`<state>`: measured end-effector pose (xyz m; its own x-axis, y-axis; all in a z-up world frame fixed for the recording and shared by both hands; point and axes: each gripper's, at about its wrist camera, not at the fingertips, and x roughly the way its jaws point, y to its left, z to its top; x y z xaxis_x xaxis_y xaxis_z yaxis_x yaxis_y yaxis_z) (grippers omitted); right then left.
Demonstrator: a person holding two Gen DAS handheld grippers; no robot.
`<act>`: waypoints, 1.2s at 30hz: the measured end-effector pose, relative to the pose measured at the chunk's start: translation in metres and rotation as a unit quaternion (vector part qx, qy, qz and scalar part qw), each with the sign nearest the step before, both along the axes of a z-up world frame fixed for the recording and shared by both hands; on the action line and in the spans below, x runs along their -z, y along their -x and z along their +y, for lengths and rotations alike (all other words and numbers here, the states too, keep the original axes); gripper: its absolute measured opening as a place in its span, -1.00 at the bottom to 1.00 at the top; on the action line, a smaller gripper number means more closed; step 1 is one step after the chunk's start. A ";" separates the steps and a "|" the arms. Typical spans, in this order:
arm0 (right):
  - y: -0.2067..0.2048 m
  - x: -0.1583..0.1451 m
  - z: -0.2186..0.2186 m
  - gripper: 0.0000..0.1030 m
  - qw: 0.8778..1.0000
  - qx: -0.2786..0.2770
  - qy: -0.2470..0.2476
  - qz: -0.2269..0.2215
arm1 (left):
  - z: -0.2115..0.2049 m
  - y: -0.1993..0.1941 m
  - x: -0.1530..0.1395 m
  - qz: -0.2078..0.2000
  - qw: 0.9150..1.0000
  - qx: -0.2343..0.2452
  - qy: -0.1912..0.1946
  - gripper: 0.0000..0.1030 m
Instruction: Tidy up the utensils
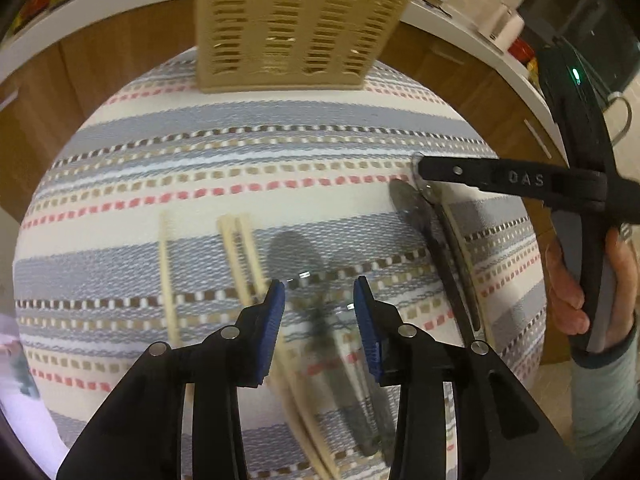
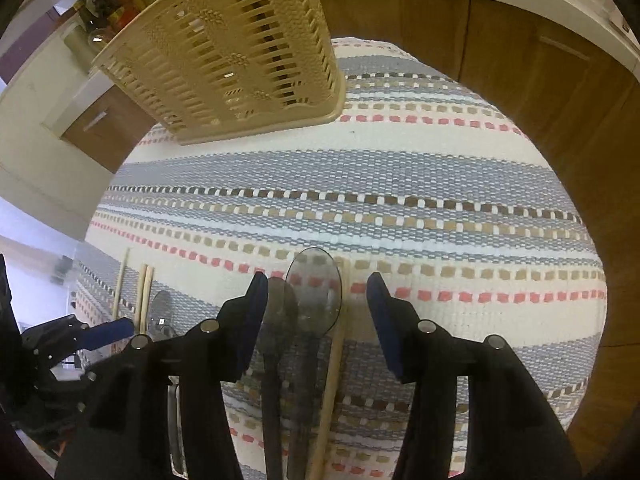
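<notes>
While hovering over the striped cloth (image 2: pixel 400 168) on the counter, both jaws parted, gripping nothing: right gripper (image 2: pixel 318 304) astride clear spoon (image 2: pixel 314 292) and chopstick (image 2: pixel 332 364); left gripper (image 1: pixel 320 304) near chopsticks (image 1: pixel 240 252); basket (image 2: pixel 224 44) beyond.

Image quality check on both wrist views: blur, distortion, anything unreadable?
Left wrist: heavy fisheye bowing of the striped cloth; motion blur smears the basket and chopsticks; the spoons between the left gripper fingers are hard to read. Right wrist: same bowing, but sharper; the clear spoon and basket read cleanly.
</notes>
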<state>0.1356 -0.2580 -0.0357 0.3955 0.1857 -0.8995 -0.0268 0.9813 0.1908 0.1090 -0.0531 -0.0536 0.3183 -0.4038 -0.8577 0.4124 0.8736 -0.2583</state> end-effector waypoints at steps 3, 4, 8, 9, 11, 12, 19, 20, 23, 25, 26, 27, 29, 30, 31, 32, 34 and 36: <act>-0.001 0.000 0.004 -0.06 1.000 -0.003 0.009 0.003 | -0.015 0.002 0.001 -0.009 1.000 0.004 -0.017 -0.19; -0.002 0.000 0.006 -0.06 1.000 -0.003 0.012 0.006 | -0.021 0.002 0.002 -0.019 0.999 0.002 -0.033 -0.17; -0.006 0.005 0.014 -0.07 1.000 -0.003 0.025 0.016 | -0.041 0.003 0.006 -0.033 0.998 0.002 -0.057 -0.02; -0.007 0.007 0.016 -0.07 0.999 -0.004 0.028 0.018 | -0.045 0.004 0.007 -0.037 0.997 0.001 -0.066 -0.02; -0.007 0.011 0.022 -0.07 0.999 -0.008 0.039 0.023 | -0.053 0.005 0.008 -0.045 0.996 0.001 -0.079 -0.02; -0.007 0.012 0.025 -0.07 0.999 -0.010 0.046 0.022 | -0.054 0.005 0.008 -0.047 0.995 0.001 -0.083 -0.02; -0.004 0.012 0.031 -0.42 0.998 -0.019 0.057 0.011 | -0.080 0.010 0.016 -0.049 0.992 0.017 -0.117 -0.11; -0.003 0.012 0.029 -0.42 0.998 -0.020 0.056 0.010 | -0.082 0.011 0.020 -0.046 0.992 0.021 -0.119 -0.14; -0.001 0.010 0.023 -0.42 0.999 -0.020 0.049 0.000 | -0.088 0.014 0.023 -0.057 0.990 0.021 -0.131 -0.25; 0.000 0.007 0.018 -0.42 0.999 -0.020 0.043 -0.008 | -0.088 0.013 0.019 -0.057 0.991 0.021 -0.122 -0.40; 0.000 0.006 0.016 -0.42 0.999 -0.019 0.040 -0.010 | -0.087 0.013 0.018 -0.056 0.991 0.022 -0.118 -0.41; 0.000 0.004 0.014 -0.42 0.999 -0.019 0.037 -0.011 | -0.086 0.012 0.017 -0.058 0.991 0.023 -0.115 -0.41; 0.000 0.001 0.011 -0.42 0.999 -0.019 0.033 -0.016 | -0.080 0.010 0.011 -0.062 0.994 0.022 -0.092 -0.41; 0.000 -0.001 0.009 -0.42 0.999 -0.019 0.029 -0.019 | -0.074 0.006 0.006 -0.060 0.996 0.018 -0.070 -0.42; -0.001 -0.002 0.007 -0.42 0.999 -0.019 0.026 -0.020 | -0.068 0.006 0.001 -0.060 0.996 0.015 -0.058 -0.42; -0.001 -0.003 0.004 -0.42 0.999 -0.019 0.021 -0.022 | -0.062 0.003 -0.004 -0.064 0.997 0.008 -0.047 -0.42; -0.001 -0.006 0.001 -0.42 0.999 -0.023 0.011 -0.027 | -0.052 -0.001 -0.013 -0.070 0.997 -0.001 -0.031 -0.42; 0.001 -0.011 -0.003 -0.42 0.999 -0.026 0.004 -0.036 | -0.039 -0.008 -0.023 -0.073 0.997 -0.012 -0.011 -0.42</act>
<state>0.1348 -0.2610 -0.0251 0.4497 0.2004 -0.8704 -0.0921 0.9797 0.1780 0.1173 -0.0923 -0.0301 0.4500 -0.3772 -0.8095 0.4241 0.8879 -0.1780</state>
